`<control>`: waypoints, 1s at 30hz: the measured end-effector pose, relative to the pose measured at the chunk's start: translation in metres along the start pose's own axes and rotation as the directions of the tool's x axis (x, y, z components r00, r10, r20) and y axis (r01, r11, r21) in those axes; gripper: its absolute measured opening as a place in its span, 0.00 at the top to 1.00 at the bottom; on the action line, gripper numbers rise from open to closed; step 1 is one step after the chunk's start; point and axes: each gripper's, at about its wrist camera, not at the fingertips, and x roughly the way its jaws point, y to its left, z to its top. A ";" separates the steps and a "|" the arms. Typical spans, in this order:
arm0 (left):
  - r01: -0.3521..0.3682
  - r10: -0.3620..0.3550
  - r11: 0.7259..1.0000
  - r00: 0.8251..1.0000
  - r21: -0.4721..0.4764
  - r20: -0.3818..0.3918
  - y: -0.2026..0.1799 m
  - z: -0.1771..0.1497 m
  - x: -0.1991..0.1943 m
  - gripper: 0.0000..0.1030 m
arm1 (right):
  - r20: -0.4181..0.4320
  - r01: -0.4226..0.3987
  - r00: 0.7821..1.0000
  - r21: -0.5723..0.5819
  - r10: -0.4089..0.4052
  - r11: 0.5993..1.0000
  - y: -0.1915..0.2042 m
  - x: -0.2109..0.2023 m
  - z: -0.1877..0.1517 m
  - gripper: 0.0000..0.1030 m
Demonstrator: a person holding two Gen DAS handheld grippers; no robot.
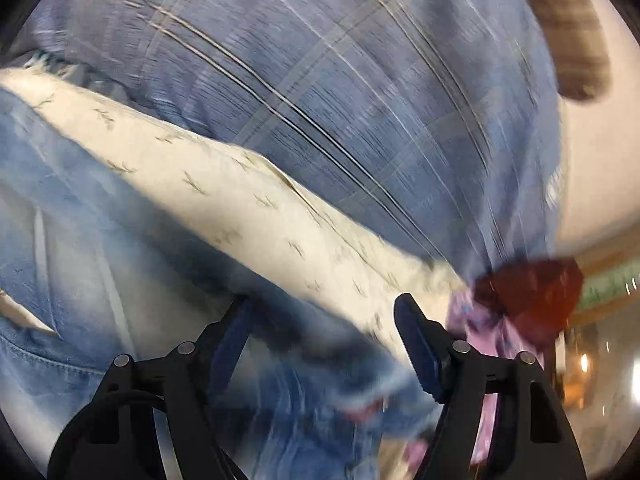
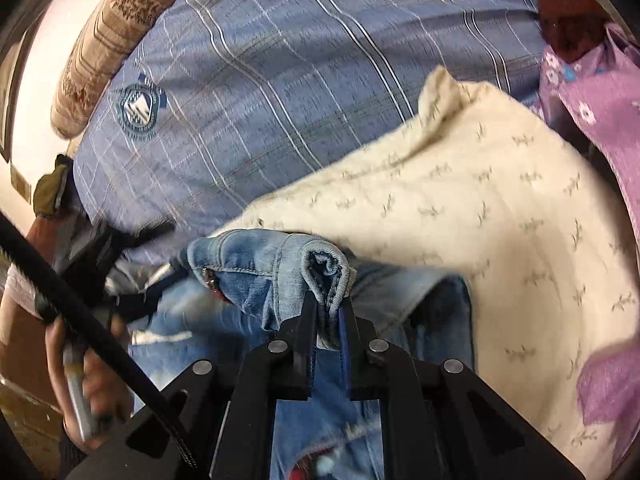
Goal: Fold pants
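Note:
The pants are light blue jeans (image 1: 80, 280) lying over other clothes on a bed. In the left wrist view my left gripper (image 1: 324, 304) is open, its fingers spread just above the denim, holding nothing; this view is blurred. In the right wrist view my right gripper (image 2: 328, 300) is shut on a bunched hem or edge of the jeans (image 2: 280, 268), lifted a little above the pile. The left gripper (image 2: 120, 264) shows blurred at the left of that view, held by a hand.
A cream printed garment (image 2: 480, 208) lies beside and under the jeans, also in the left wrist view (image 1: 240, 200). A blue plaid cloth (image 2: 280, 80) covers the bed beyond. A purple flowered garment (image 2: 592, 92) and a dark red one (image 1: 532, 292) lie at the side.

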 end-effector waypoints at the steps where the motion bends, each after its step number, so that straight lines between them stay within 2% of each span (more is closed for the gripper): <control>1: -0.068 0.067 0.997 0.998 -0.041 -0.015 0.005 -0.001 0.005 0.30 | -0.005 0.000 1.000 -0.006 0.000 1.000 -0.002 -0.001 -0.003 0.92; 3: -0.125 0.121 0.990 0.991 -0.067 -0.062 0.011 -0.007 0.015 0.41 | -0.026 -0.002 1.000 -0.001 0.002 1.000 -0.005 0.001 -0.004 0.92; 4: -0.126 0.120 0.989 0.990 -0.079 -0.072 0.016 -0.012 0.018 0.59 | -0.033 -0.007 0.999 0.005 0.007 1.000 -0.007 0.002 -0.004 0.91; 7: -0.163 0.156 0.983 0.984 -0.088 -0.085 0.023 -0.027 0.015 0.87 | -0.062 -0.030 0.998 0.001 0.030 1.000 -0.008 0.001 -0.008 0.91; 9: -0.152 0.148 0.985 0.988 -0.079 -0.047 0.022 -0.042 -0.002 0.88 | -0.077 -0.025 0.997 -0.011 0.024 1.000 -0.011 -0.002 -0.016 0.87; 10: -0.162 0.162 0.986 0.987 -0.037 -0.018 0.019 -0.054 -0.012 0.88 | -0.082 -0.034 0.996 -0.006 0.034 0.999 -0.015 -0.005 -0.023 0.78; 11: -0.184 0.184 0.983 0.983 0.006 -0.001 0.018 -0.068 -0.018 0.88 | -0.080 -0.047 0.996 0.004 0.047 0.999 -0.020 -0.008 -0.027 0.75; 13: -0.204 0.204 0.978 0.979 0.034 -0.017 0.028 -0.092 -0.020 0.87 | -0.034 -0.079 0.996 0.066 0.082 0.995 -0.035 -0.022 -0.039 0.47; 14: -0.197 0.198 0.980 0.980 0.031 -0.032 0.035 -0.098 -0.018 0.87 | -0.007 -0.106 0.994 0.099 0.107 0.989 -0.042 -0.029 -0.045 0.42; 19: -0.159 0.158 0.987 0.987 -0.012 -0.028 0.055 -0.109 -0.015 0.87 | 0.042 -0.293 0.956 0.209 0.290 0.933 -0.057 -0.040 -0.054 0.40; 22: -0.167 0.167 0.986 0.986 0.000 -0.025 0.052 -0.109 -0.015 0.87 | -0.012 -0.285 0.955 0.255 0.297 0.924 -0.055 -0.022 -0.052 0.34; 24: -0.165 0.165 0.986 0.986 0.001 -0.025 0.051 -0.110 -0.013 0.87 | -0.091 -0.222 0.962 0.276 0.256 0.935 -0.053 -0.001 -0.056 0.34; 26: -0.169 0.169 0.986 0.985 0.003 -0.038 0.054 -0.111 -0.011 0.85 | -0.112 -0.200 0.965 0.279 0.238 0.939 -0.050 0.010 -0.056 0.53; 27: -0.168 0.168 0.986 0.985 0.008 -0.045 0.053 -0.109 -0.010 0.82 | -0.121 -0.163 0.973 0.252 0.199 0.954 -0.046 0.011 -0.054 0.79; 28: -0.164 0.165 0.986 0.985 0.019 -0.054 0.052 -0.106 -0.009 0.75 | -0.129 -0.121 0.980 0.217 0.151 0.969 -0.042 0.011 -0.052 0.88; 30: -0.152 0.154 0.988 0.986 0.038 -0.055 0.048 -0.094 -0.007 0.71 | -0.108 -0.106 0.986 0.172 0.126 0.979 -0.035 0.005 -0.048 0.89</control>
